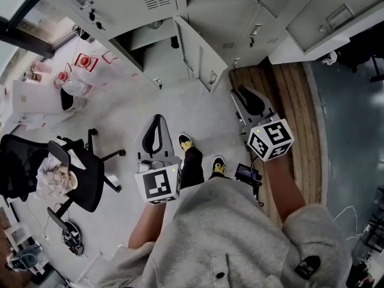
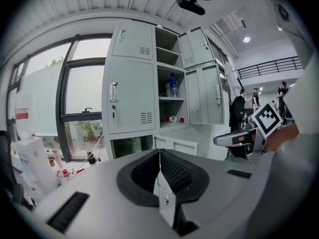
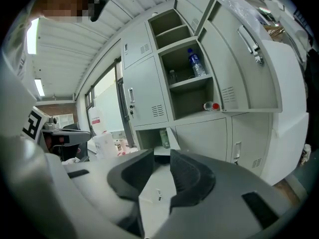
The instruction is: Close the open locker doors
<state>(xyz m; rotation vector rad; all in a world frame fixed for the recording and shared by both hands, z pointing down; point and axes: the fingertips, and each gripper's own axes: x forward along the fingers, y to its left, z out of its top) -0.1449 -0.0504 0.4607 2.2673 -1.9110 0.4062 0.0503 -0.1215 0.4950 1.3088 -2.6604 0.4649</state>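
Note:
A bank of grey lockers (image 1: 150, 5) stands ahead. A low locker door (image 1: 195, 56) hangs open toward me, its compartment (image 1: 147, 41) beside it. In the right gripper view two upper doors (image 3: 239, 59) also stand open beside shelves holding a water bottle (image 3: 194, 63) and a red-capped bottle (image 3: 212, 106). My left gripper (image 1: 157, 134) is held short of the low door, its jaws shut with nothing in them (image 2: 159, 156). My right gripper (image 1: 252, 101) is to the right of that door and apart from it. Its jaws (image 3: 162, 156) stand open, and the door's edge (image 3: 154, 188) shows through the gap.
A black office chair (image 1: 72, 167) with cloth on it stands at the left. White bags and red-capped bottles (image 1: 78, 77) lie near the window. A wooden floor strip (image 1: 294, 101) runs along the right. My feet (image 1: 186, 143) are between the grippers.

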